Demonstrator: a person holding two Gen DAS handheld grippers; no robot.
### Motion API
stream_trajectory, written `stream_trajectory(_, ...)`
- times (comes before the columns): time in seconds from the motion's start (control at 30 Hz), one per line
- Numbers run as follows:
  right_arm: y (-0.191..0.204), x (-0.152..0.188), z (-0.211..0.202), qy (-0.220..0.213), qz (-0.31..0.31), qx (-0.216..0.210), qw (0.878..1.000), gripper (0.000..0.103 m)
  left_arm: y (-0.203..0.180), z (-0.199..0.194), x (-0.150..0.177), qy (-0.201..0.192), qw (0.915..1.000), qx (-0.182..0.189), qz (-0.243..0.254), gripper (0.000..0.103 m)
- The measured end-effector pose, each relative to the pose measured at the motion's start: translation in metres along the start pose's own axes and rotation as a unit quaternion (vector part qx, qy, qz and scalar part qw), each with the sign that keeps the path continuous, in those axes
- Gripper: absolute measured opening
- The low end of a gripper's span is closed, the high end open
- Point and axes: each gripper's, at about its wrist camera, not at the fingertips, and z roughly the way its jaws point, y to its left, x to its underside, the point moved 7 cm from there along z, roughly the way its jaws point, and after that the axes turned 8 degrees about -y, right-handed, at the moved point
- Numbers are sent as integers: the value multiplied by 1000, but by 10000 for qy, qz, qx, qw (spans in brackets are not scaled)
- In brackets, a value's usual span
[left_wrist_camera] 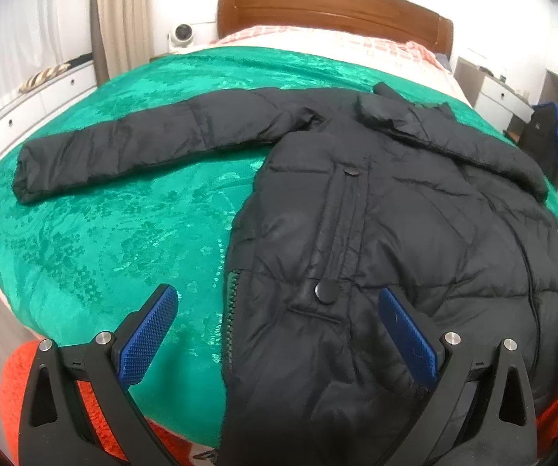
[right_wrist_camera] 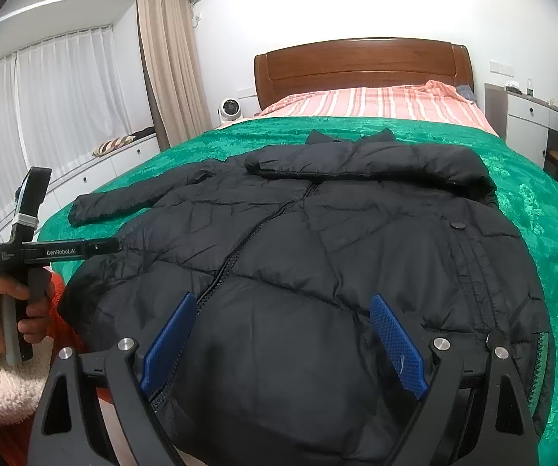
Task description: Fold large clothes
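A black puffer jacket [left_wrist_camera: 376, 233] lies flat on a green blanket [left_wrist_camera: 104, 233], collar toward the headboard. Its left sleeve [left_wrist_camera: 131, 151] stretches out to the left. Its right sleeve [right_wrist_camera: 376, 161] is folded across the chest below the collar. My left gripper [left_wrist_camera: 279, 303] is open, above the jacket's left hem edge near a snap button [left_wrist_camera: 326, 292]. My right gripper [right_wrist_camera: 282, 310] is open, above the jacket's lower middle [right_wrist_camera: 298, 272] beside the zipper. The left gripper's body [right_wrist_camera: 46, 252], in a hand, shows at the right wrist view's left edge.
The bed has a wooden headboard [right_wrist_camera: 360, 64] and a striped pink sheet [right_wrist_camera: 376, 101]. An orange cover [left_wrist_camera: 18, 380] lies at the bed's near edge. White drawers [left_wrist_camera: 26, 108] run along the left, a nightstand [right_wrist_camera: 531, 116] and dark bag [left_wrist_camera: 546, 139] stand right. A small fan [right_wrist_camera: 229, 110] sits behind.
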Motion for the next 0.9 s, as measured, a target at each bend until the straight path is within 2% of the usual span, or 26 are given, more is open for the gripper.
stream_trajectory(0.13,0,2,-1,12,33,-30,10000,90,10,6,-2,124,9997,-25,-223,103)
stream_trajectory(0.27,-3,0,-3,-49,-2,6,10000,90,37,13,-19,212,9958,60,-884,103)
stream_trajectory(0.43,-8,4,0,51,102,43,9999,90,106,29,-51,175,9814,24,-1914,103)
stream_trajectory(0.53,-5,4,0,53,36,54,10000,90,156,51,-59,284,9666,-171,-2541,103)
stream_trajectory(0.63,-1,6,1,93,-82,56,9999,90,207,75,-58,361,9428,-359,-3293,102)
stream_trajectory(0.67,0,7,2,112,-101,54,9999,90,227,85,-55,388,9318,-518,-3572,102)
stream_trajectory(0.73,1,11,4,184,-118,46,9997,90,250,95,-53,313,9180,-631,-3903,102)
stream_trajectory(0.83,0,15,8,300,-111,60,9995,90,272,102,-62,42,9019,-707,-4261,102)
stream_trajectory(0.87,0,16,9,320,-108,69,9994,90,278,104,-68,-60,8984,-737,-4328,100)
stream_trajectory(0.9,-1,17,10,343,-104,79,9993,90,282,105,-71,-130,8972,-762,-4349,86)
